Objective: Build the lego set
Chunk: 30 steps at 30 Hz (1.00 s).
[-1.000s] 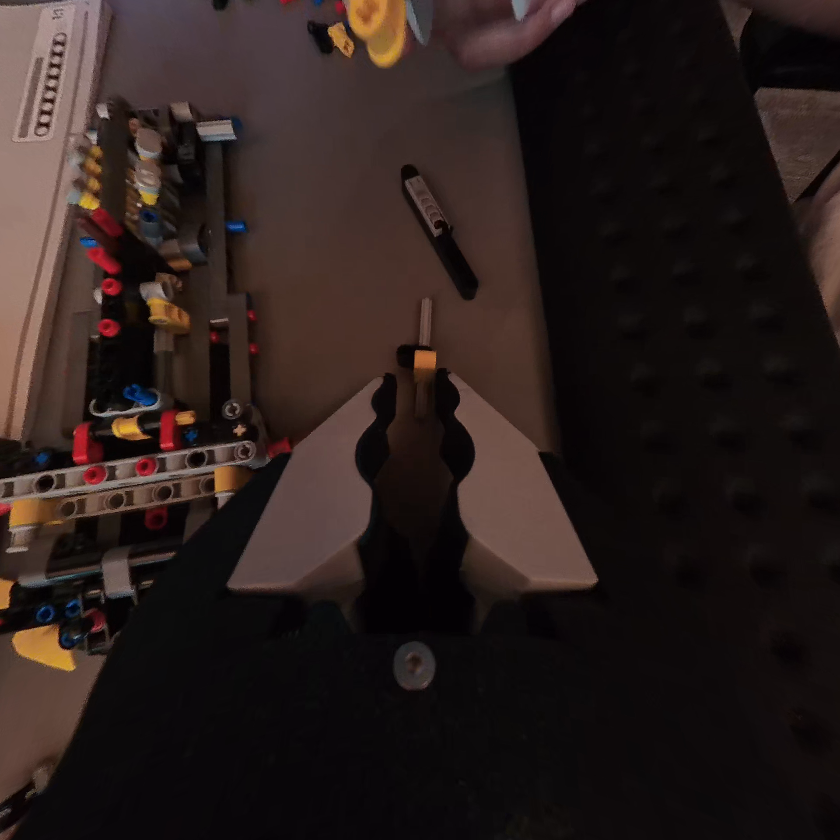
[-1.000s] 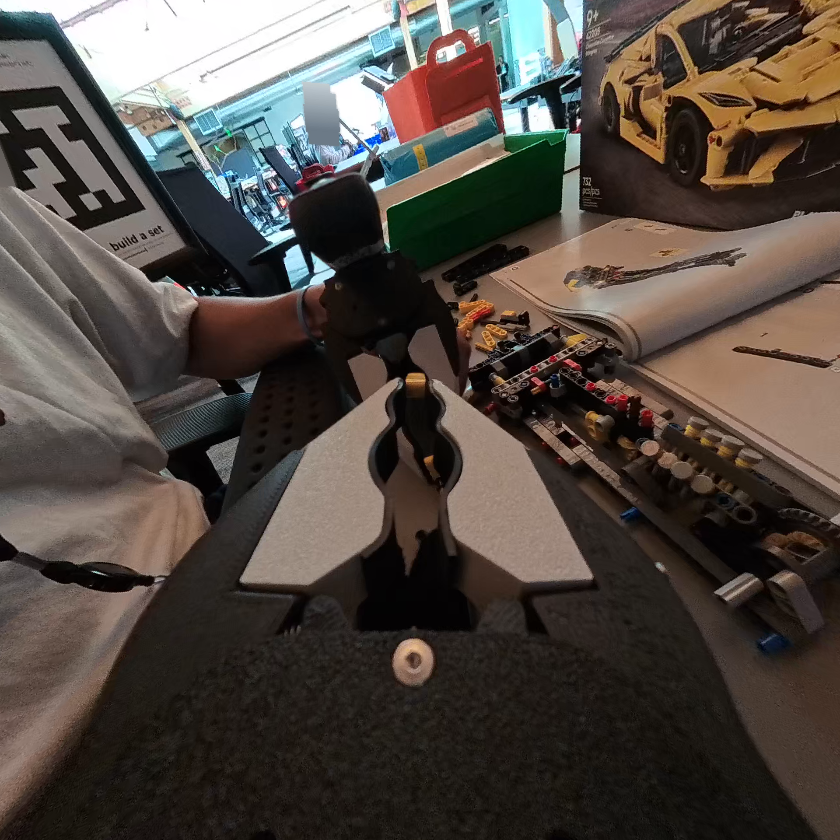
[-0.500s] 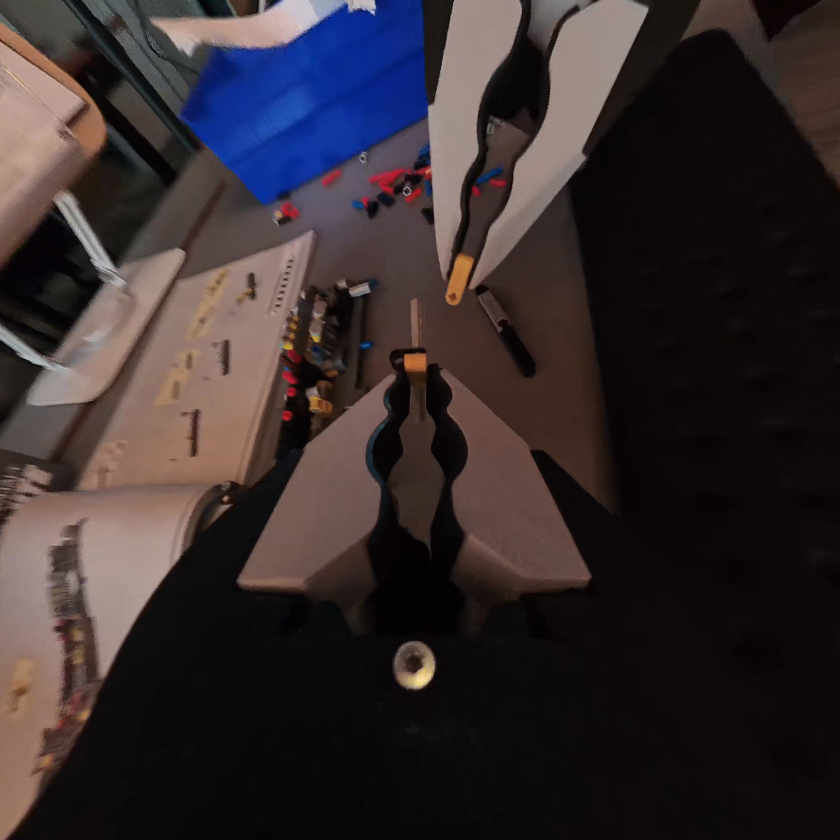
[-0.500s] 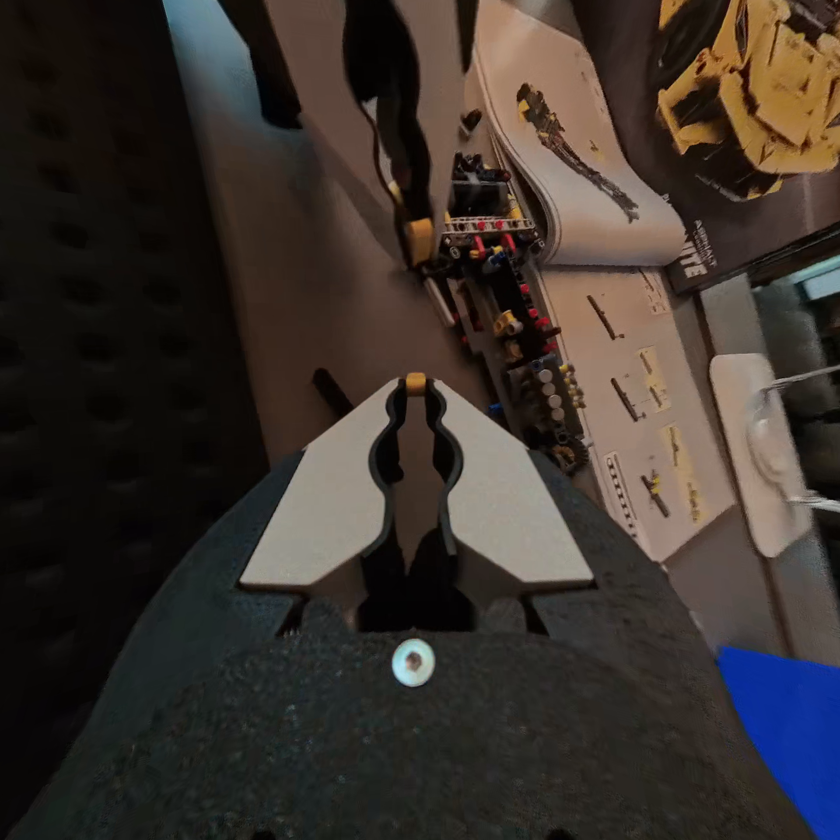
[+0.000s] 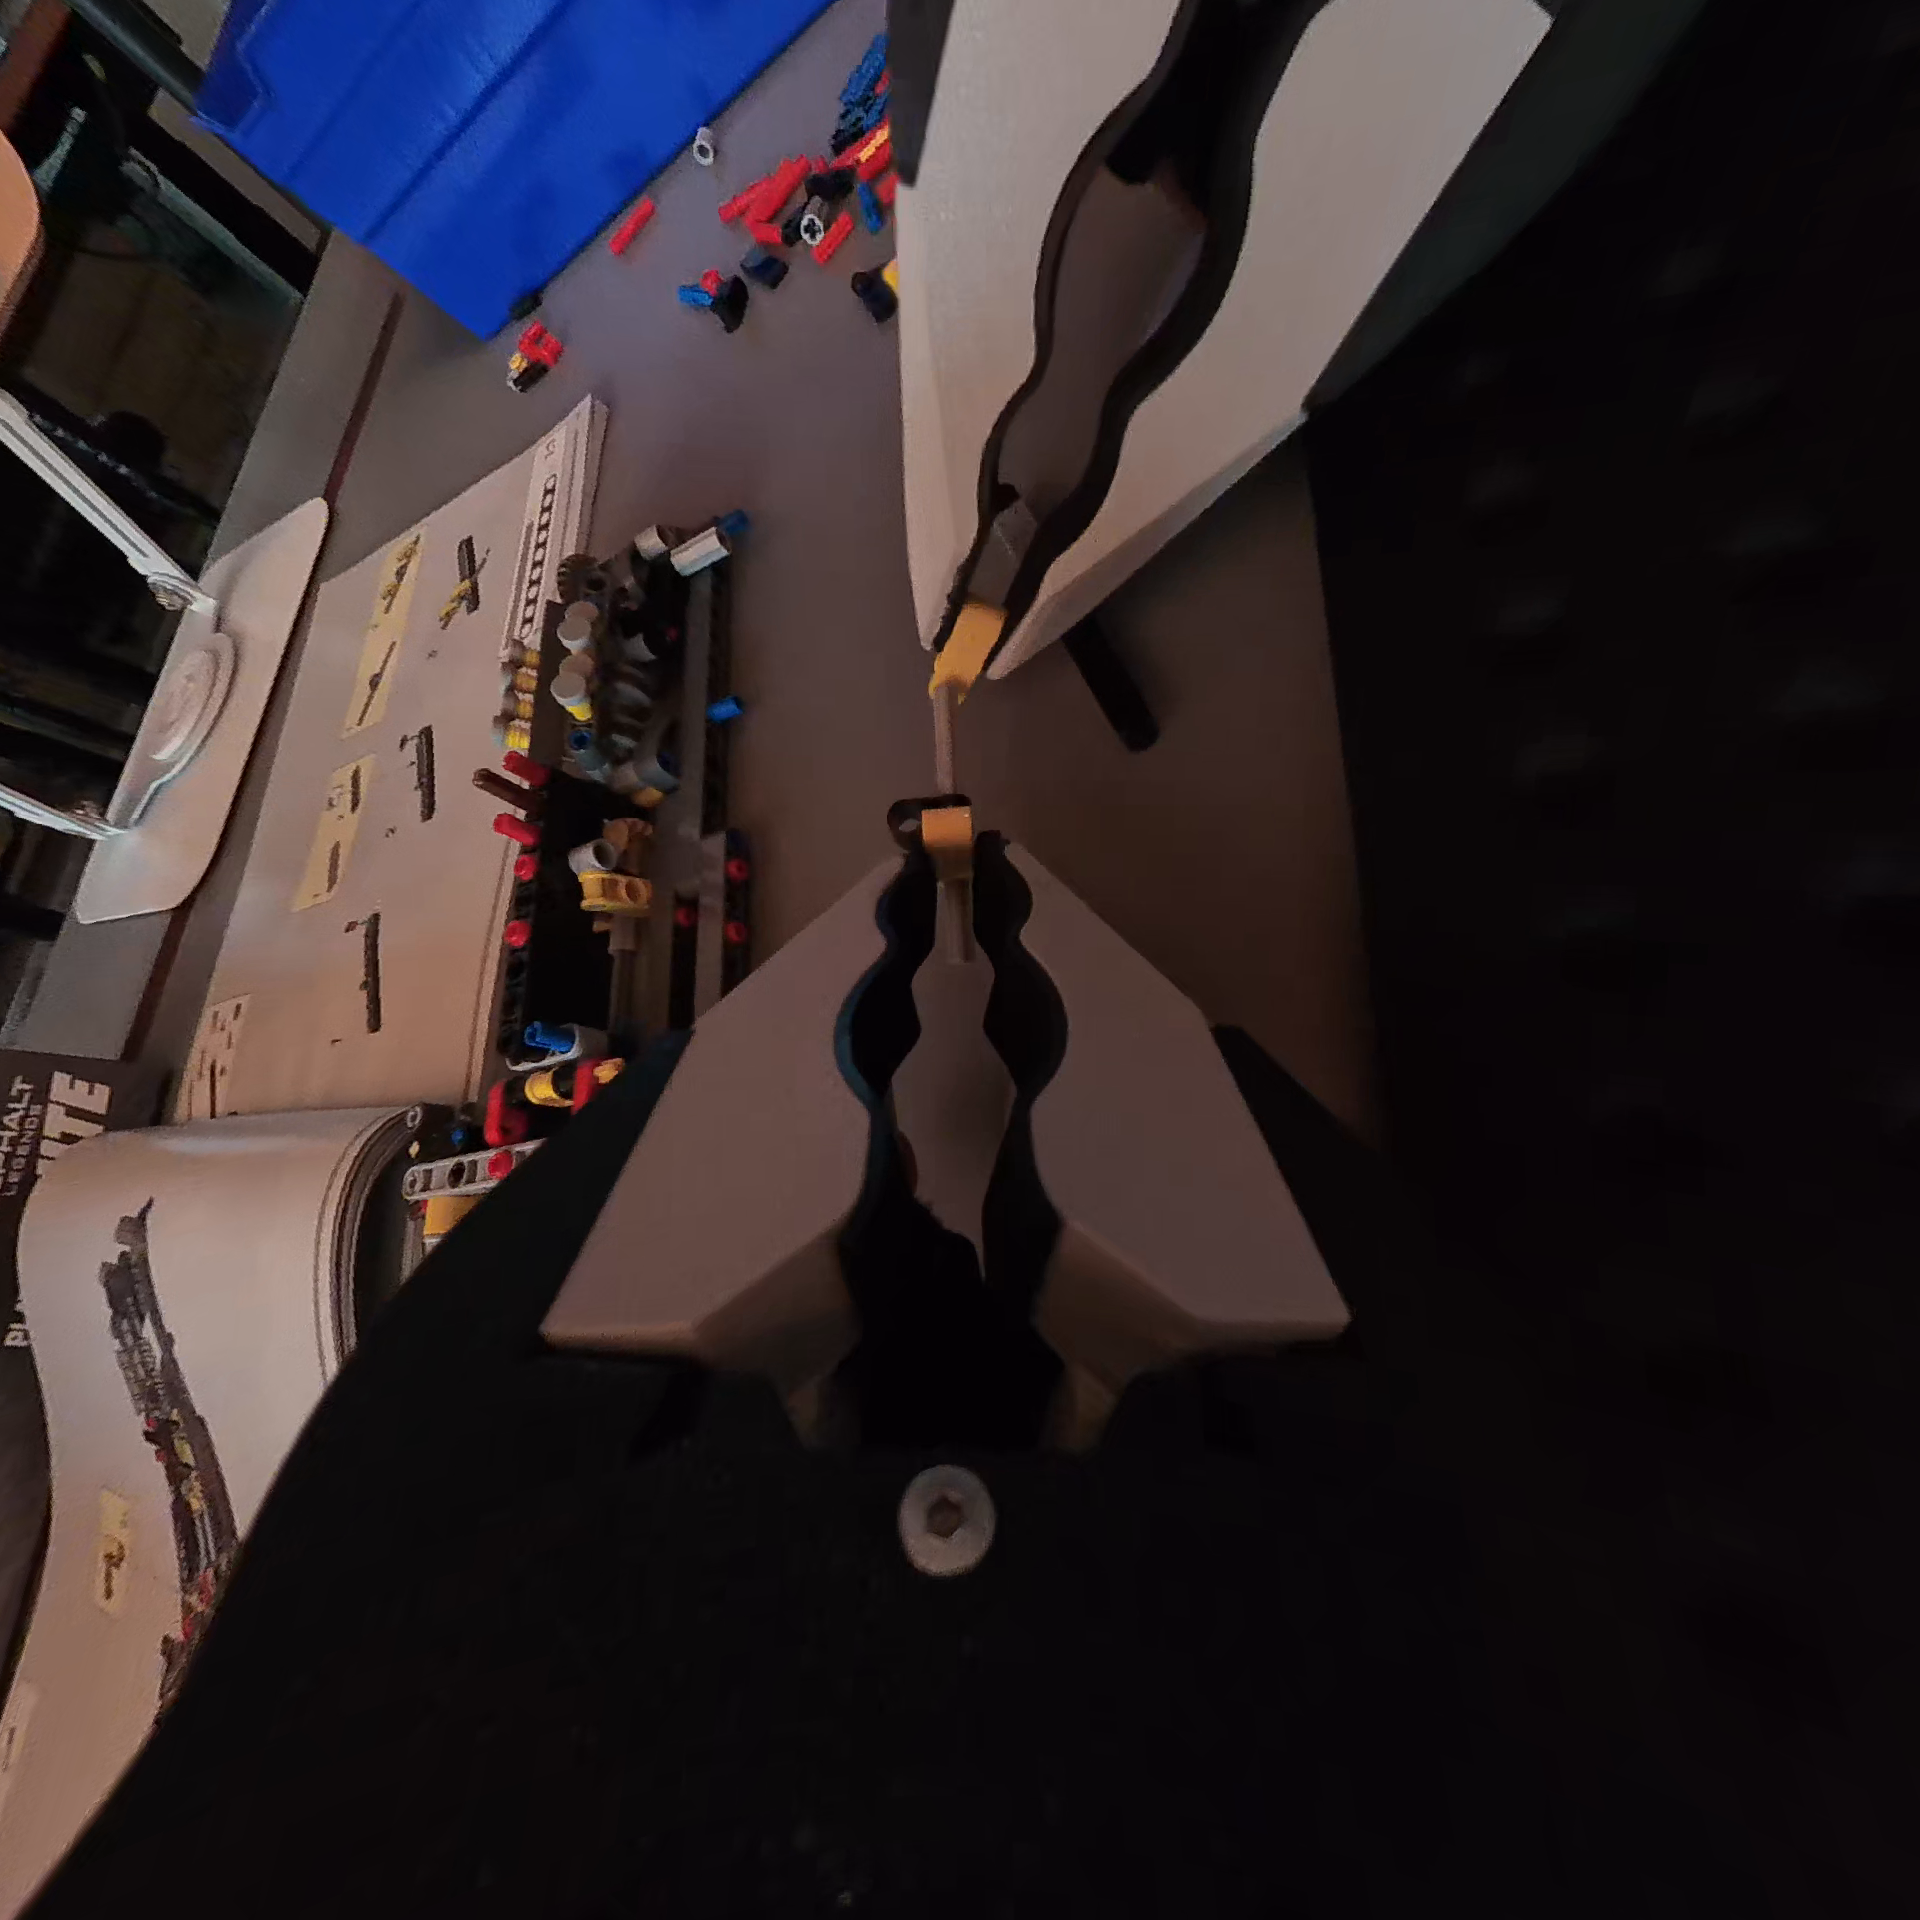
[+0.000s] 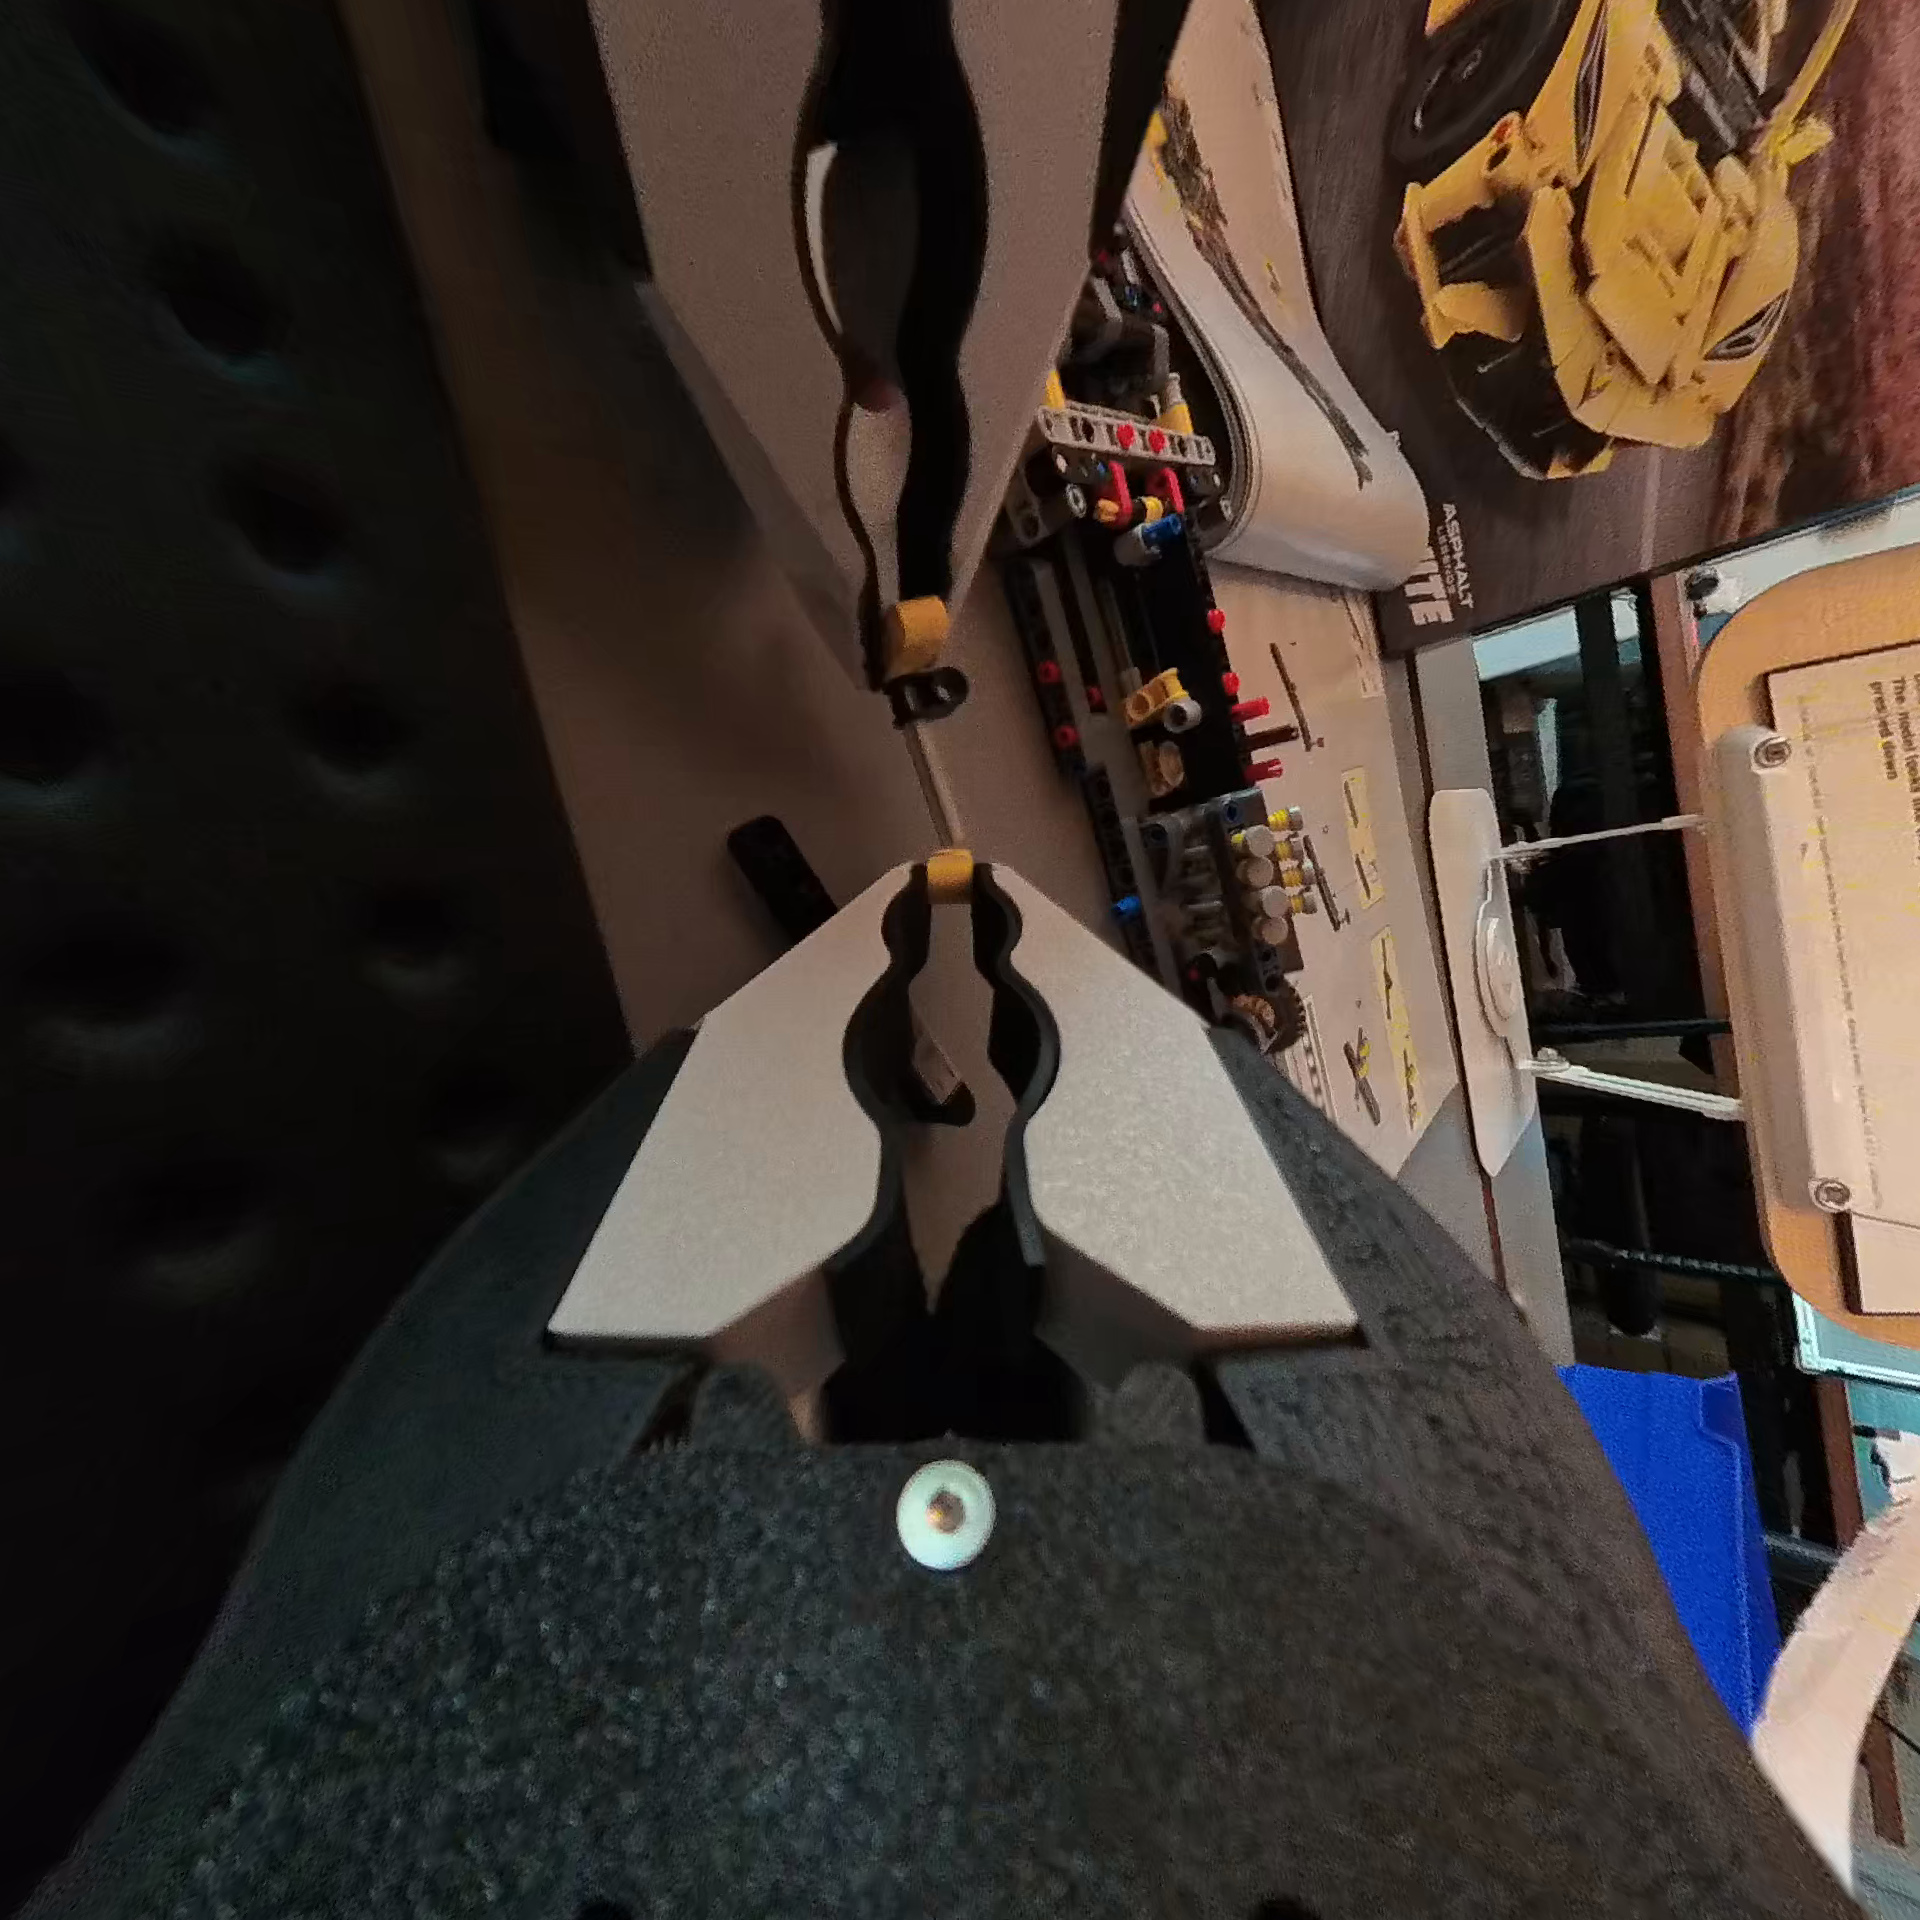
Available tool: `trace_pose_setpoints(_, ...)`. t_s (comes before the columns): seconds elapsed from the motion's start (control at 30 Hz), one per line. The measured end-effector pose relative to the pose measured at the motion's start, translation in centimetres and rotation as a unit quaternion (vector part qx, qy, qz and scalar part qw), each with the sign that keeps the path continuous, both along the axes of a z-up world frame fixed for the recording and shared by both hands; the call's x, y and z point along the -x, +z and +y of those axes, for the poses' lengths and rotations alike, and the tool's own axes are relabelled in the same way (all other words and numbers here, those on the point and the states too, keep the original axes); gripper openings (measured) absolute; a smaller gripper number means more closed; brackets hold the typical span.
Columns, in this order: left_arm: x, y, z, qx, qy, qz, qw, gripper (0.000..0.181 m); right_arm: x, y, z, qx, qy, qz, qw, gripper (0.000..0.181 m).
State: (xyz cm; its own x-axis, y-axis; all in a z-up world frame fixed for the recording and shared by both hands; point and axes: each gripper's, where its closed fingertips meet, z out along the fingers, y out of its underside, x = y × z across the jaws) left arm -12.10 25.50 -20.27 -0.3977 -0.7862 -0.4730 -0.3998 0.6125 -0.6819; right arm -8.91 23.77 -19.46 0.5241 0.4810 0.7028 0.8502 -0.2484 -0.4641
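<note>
two grippers meet tip to tip above a grey table (image 5: 810, 447), catalogued left to right in the left wrist view. far left: white stand base (image 5: 177, 717) at the table edge. next: open instruction booklet (image 5: 312, 831), flat pages to the far side, rolled pages nearer. just right of it: part-built chassis (image 5: 623, 790), long black and grey beams studded with red, blue and yellow pins, lying on the table along the booklet's edge. far, beyond it: blue bin (image 5: 468, 125) and scattered loose pins (image 5: 790, 218), red, blue and black. centre, near: left gripper (image 5: 945, 842), fingers closed on a yellow bush (image 5: 945, 831) threaded on a thin grey axle (image 5: 943, 748), with a small black connector at the same spot. the axle points away toward the right gripper (image 5: 971, 655), which enters from the far side, fingers closed on a second yellow piece (image 5: 966, 639) that sits at the axle's far end; whether it is seated on the axle cannot be told. right of the tips: one black beam (image 5: 1112, 686) on the table, then a dark padded surface. handling, as judged: parts very light, rigid plastic, smooth and apt to twist or pop out of a pinch; the axle is slender and may lever sideways. best held by the bush's flat sides, close to the joint, pushing straight along the axle.
</note>
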Motion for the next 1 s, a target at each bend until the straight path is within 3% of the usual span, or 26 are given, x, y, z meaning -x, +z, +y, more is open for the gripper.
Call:
trace_pose_setpoints(0.47,0.1,0.0,0.4,-0.048,-0.006,-0.006,0.999,0.006,0.4,0.0,0.0,-0.010,0.020,-0.037,0.999,0.008)
trace_pose_setpoints(0.57,0.2,0.5,0.5,-0.042,-0.007,-0.011,0.999,0.006,0.2,1.2,0.3,-0.027,0.029,-0.012,0.999,0.008)
trace_pose_setpoints(0.63,0.0,2.5,1.0,0.008,0.002,-0.040,0.999,0.006,-0.4,4.6,1.7,-0.057,0.035,0.064,0.996,0.008)
trace_pose_setpoints(0.7,-0.6,6.3,2.9,0.105,0.028,-0.092,0.990,0.006,-0.8,11.8,4.0,-0.125,0.063,0.187,0.972,0.008)
trace_pose_setpoints(0.77,-1.1,11.9,5.5,0.236,0.042,-0.145,0.960,0.006,0.1,20.0,5.9,-0.155,0.143,0.345,0.915,0.007)
trace_pose_setpoints(0.83,-1.2,18.2,7.0,0.328,0.003,-0.177,0.928,0.006,1.0,25.8,7.3,-0.106,0.228,0.457,0.853,0.006)
trace_pose_setpoints(0.9,-1.7,23.0,8.6,0.371,-0.022,-0.171,0.913,0.006,0.3,28.8,9.7,-0.064,0.237,0.472,0.847,0.007)
trace_pose_setpoints(1.0,-2.3,26.1,12.4,0.319,0.003,-0.158,0.934,0.006,-0.3,31.1,11.5,-0.029,0.245,0.445,0.861,0.007)
